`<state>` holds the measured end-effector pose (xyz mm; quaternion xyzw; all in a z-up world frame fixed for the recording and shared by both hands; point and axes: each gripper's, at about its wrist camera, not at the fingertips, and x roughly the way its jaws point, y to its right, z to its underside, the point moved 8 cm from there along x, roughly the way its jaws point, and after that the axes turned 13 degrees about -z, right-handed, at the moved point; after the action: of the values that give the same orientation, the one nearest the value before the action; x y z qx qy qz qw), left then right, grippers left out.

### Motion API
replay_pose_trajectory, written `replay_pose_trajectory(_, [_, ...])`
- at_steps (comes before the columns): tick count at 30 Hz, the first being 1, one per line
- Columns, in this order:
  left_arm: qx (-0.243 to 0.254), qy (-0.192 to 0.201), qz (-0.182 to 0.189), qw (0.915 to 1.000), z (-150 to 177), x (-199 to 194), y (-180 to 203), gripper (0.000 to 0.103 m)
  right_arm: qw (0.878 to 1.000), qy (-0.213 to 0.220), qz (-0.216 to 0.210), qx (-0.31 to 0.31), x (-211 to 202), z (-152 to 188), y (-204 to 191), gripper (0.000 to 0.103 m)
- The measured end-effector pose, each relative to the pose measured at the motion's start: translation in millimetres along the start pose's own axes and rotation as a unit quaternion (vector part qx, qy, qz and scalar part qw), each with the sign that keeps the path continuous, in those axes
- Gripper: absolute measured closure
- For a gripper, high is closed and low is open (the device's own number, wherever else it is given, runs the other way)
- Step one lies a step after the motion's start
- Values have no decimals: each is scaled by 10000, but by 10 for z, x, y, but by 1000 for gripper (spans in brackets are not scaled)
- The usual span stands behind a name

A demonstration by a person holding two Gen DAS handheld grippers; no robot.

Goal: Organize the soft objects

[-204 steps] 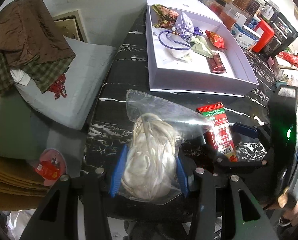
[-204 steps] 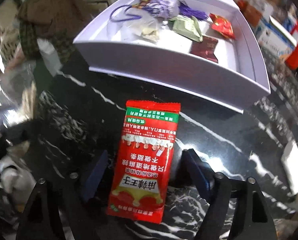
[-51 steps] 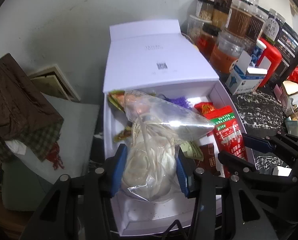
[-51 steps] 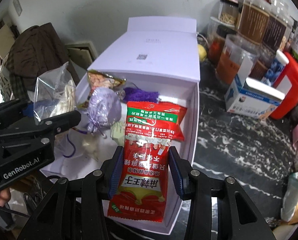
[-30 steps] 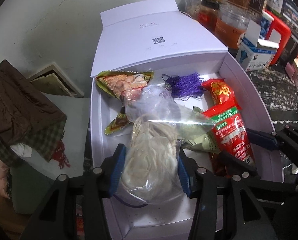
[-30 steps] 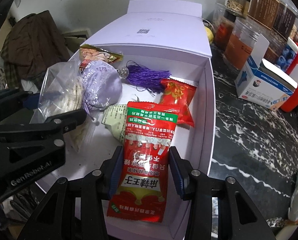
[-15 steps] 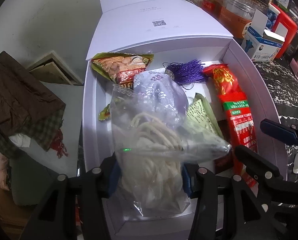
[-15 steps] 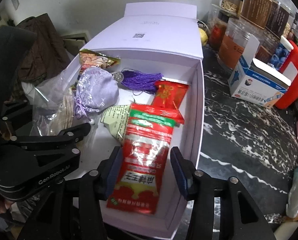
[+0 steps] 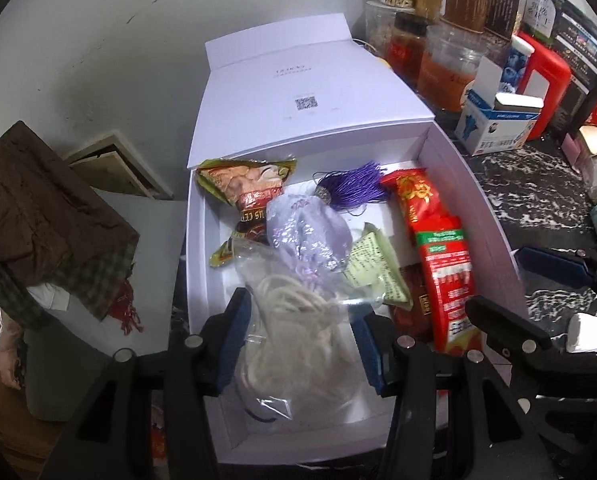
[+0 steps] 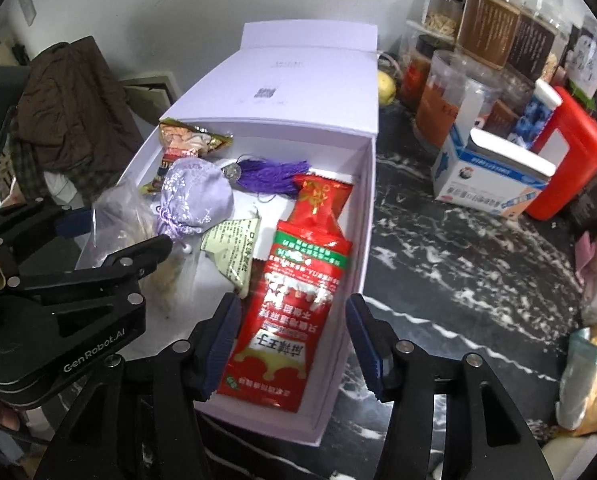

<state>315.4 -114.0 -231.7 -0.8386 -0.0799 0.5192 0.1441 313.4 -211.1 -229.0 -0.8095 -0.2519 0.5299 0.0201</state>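
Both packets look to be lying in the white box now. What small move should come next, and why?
Probably lift both grippers clear of the white box. The red snack packet lies inside it, free of the right gripper, whose jaws are opening. The clear bag of cord rests there too, the left gripper seemingly loose around it.

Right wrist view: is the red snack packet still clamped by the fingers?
No: the red snack packet lies in the white box, clear of both pads.

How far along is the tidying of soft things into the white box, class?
Nearly finished. Done: the red packet lies in the white box, and the right gripper is opening, its pads clear of it. In hand: the clear bag rests in the box between the left gripper pads, seemingly untouched. Left: drawing both grippers away.
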Motion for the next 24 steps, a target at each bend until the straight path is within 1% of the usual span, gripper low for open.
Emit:
replay_pose_trajectory(2, [-10, -26, -23, 10000, -21, -54, -29, 48, 10000, 56, -9, -3, -85, -27, -13, 48])
replay_pose_trajectory(4, [-59, 38, -111, 9999, -60, -134, -70, 28, 10000, 90, -14, -6, -153, -56, -19, 47])
replay_pose_trajectory(5, [-84, 85, -163, 9998, -76, -181, -83, 25, 10000, 95, -8, -15, -188, -65, -24, 45])
replay_pose_trajectory(12, [-298, 377, -232, 9986, -200, -567, -286, 24, 9994, 325, 92, -124, -543, -190, -85, 45])
replay_pose_trajectory(14, [-375, 509, -312, 9975, -238, -728, -377, 24, 9988, 444, 111, -168, -669, -246, -129, 45])
replay_pose_trajectory(18, [-569, 741, -341, 9950, -323, -1031, -553, 24, 9972, 693, 104, -247, -946, -377, -245, 44])
replay_pose_trajectory(21, [-678, 920, -355, 9928, -370, -1265, -686, 24, 9945, 968, 137, -375, -1206, -486, -363, 39])
replay_pose_trajectory(24, [-766, 1099, -387, 9902, -407, -1516, -812, 24, 9915, 1174, 171, -527, -1428, -565, -478, 38])
